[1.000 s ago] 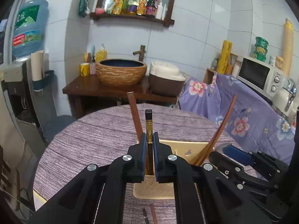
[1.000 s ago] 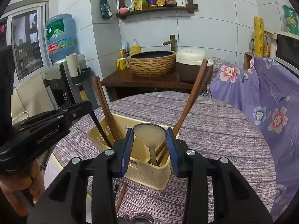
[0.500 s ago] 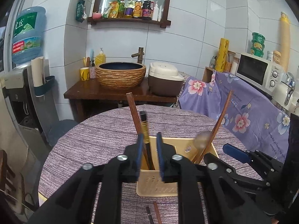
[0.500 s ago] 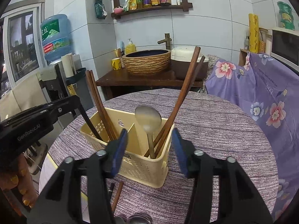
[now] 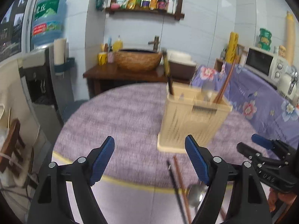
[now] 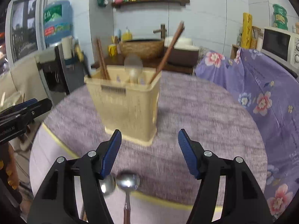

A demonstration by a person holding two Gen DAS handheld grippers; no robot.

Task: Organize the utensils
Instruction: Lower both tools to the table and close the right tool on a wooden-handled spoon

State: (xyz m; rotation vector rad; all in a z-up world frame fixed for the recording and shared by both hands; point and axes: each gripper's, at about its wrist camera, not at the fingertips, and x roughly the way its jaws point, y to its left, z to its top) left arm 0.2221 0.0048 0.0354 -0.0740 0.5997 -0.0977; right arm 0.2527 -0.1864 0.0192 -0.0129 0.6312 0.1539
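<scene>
table [image 6: 196,112] under purple cloth | utensil basket [image 6: 127,102] upright mid-table, chopsticks and spoon inside | left gripper [image 5: 149,160] spread wide, empty | right gripper [image 6: 149,150] spread wide, empty, above loose spoons [image 6: 128,180]

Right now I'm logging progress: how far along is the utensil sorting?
Done: the holder already has chopsticks and a spoon standing in it. In hand: nothing; the left tool and right tool are open. Left: two spoons and loose chopsticks on the table.
</scene>
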